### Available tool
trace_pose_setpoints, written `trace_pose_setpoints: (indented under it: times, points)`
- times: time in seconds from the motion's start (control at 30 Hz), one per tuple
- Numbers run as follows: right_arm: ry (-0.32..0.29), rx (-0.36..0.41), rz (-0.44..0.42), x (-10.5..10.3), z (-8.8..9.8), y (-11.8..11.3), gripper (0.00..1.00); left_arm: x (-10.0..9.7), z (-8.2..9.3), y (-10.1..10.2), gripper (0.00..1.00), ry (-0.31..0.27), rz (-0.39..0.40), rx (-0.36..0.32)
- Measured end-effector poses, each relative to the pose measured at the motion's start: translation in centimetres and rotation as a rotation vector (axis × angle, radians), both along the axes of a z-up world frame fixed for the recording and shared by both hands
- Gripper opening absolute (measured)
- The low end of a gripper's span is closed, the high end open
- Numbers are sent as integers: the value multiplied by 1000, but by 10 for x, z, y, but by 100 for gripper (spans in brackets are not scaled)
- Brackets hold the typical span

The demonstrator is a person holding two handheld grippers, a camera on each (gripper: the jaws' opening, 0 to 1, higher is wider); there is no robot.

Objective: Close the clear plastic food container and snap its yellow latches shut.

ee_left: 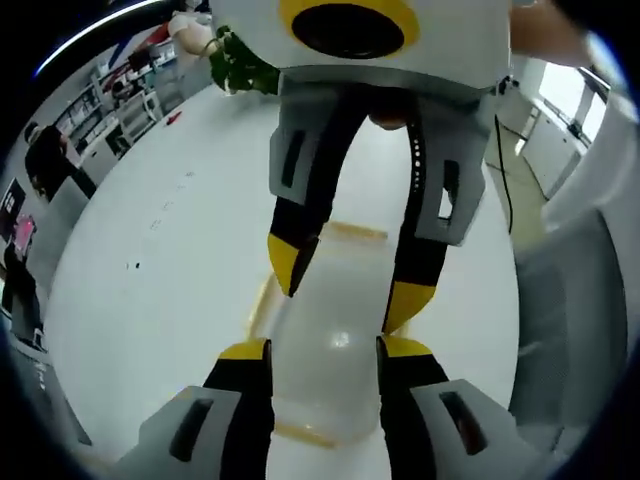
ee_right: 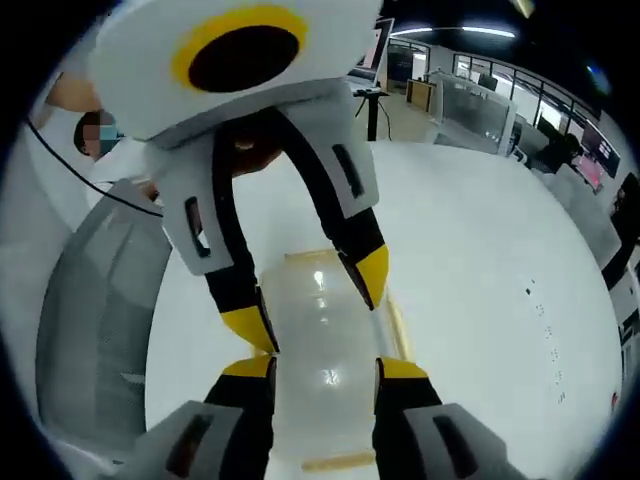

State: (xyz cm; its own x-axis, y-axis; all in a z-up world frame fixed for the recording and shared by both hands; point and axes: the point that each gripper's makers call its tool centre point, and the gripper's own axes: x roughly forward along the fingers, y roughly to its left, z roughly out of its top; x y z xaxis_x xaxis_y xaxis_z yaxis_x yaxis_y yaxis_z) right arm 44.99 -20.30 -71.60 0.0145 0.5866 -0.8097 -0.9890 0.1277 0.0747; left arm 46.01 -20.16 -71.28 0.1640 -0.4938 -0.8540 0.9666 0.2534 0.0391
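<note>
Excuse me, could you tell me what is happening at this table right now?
A person holds two grippers facing each other over a clear plastic container on a white table. The left gripper and right gripper both hang open above its lid. The yellow latches show at the container's edges.

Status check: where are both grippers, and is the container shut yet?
Left gripper and right gripper both open, facing each other over the container. Lid down on it; latch state unclear. Nothing in the way on the white table.
</note>
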Motion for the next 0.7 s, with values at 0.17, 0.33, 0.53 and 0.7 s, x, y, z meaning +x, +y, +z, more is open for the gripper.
trace_pose_setpoints:
  times: [0.17,0.33,0.53,0.7]
  points:
    - [-8,0,1,4,-1,0,37,-1,-3,0,39,13,9,-1]
    - [-20,6,-3,13,2,-2,36,-5,-4,0,38,13,9,0]
    - [-30,0,-5,20,3,-4,36,-11,-5,1,39,11,4,8]
    - [-30,-3,-4,25,2,-3,37,-19,-7,1,40,23,11,-3]
